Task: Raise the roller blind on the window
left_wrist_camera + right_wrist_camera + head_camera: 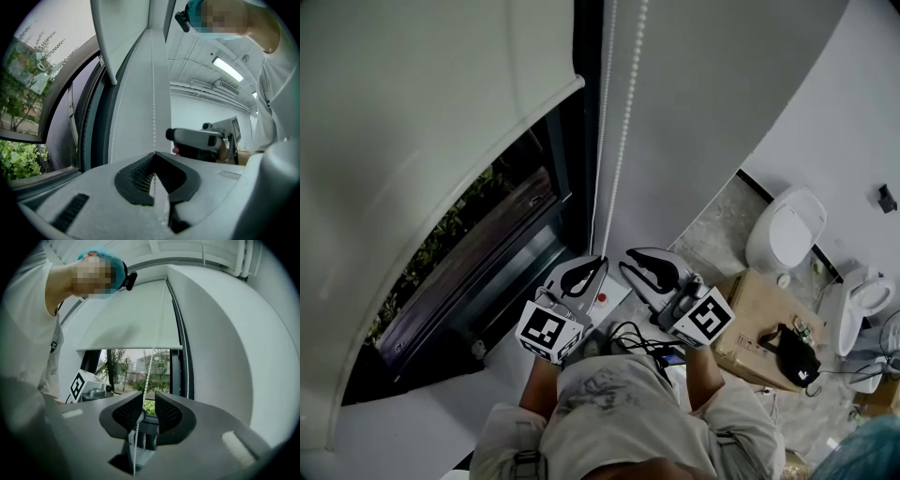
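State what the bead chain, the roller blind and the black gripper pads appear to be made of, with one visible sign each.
Bead chain: probably white plastic, small round dull beads; coated metal is possible.
Roller blind: pale matte fabric or vinyl, hanging flat without shine.
Black pads: likely rubber or soft plastic, matte, with a fine dotted texture.

Matt cloth roller blind (422,112), glossy beaded plastic chain (622,141), ribbed matt claw pads (139,174)
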`<state>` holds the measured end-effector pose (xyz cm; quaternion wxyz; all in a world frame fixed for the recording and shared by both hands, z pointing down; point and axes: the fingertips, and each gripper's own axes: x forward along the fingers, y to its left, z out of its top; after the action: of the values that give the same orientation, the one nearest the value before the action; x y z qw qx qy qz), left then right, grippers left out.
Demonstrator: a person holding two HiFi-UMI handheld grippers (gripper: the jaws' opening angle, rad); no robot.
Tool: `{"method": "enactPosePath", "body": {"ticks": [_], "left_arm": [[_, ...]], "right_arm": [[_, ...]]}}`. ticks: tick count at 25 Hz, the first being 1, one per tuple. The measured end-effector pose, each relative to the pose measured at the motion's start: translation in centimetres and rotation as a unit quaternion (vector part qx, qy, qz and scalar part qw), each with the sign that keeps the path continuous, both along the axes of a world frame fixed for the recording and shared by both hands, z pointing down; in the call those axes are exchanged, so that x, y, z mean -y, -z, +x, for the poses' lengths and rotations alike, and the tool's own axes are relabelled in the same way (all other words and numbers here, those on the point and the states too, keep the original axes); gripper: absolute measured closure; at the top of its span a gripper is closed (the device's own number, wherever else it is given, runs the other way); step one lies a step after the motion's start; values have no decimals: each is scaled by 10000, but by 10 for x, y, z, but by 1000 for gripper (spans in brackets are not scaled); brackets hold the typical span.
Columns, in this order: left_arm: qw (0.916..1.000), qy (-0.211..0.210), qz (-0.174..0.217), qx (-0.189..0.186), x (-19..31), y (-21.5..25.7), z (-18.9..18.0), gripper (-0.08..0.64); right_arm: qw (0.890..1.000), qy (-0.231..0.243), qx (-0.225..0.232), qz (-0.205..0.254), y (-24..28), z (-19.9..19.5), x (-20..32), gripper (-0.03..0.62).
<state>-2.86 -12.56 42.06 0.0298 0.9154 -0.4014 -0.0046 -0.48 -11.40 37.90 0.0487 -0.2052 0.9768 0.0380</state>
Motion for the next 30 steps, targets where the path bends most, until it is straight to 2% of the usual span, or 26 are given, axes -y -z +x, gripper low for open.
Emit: {"method": "enactPosePath", "body": {"ticks": [4, 11, 18, 23, 30], "left_arm": [[10000, 5, -2, 12, 1, 0, 1, 549], [10000, -13, 16, 19, 0, 0, 4, 551], [10000, -23, 9, 8, 0, -1, 5, 551], [10000, 6, 20, 6, 1, 0, 6, 549], [10000, 51, 45, -15, 1, 0, 2, 549]], "right_arm": [[9981, 149, 412, 431, 49, -8, 6, 499], [9949, 409, 546, 743, 86, -20, 11, 488], [9942, 485, 549, 792, 105, -32, 20, 489], [9958, 335, 453, 718, 110, -33, 25, 561], [9973, 106, 447, 575, 107, -34, 25, 580]]}}
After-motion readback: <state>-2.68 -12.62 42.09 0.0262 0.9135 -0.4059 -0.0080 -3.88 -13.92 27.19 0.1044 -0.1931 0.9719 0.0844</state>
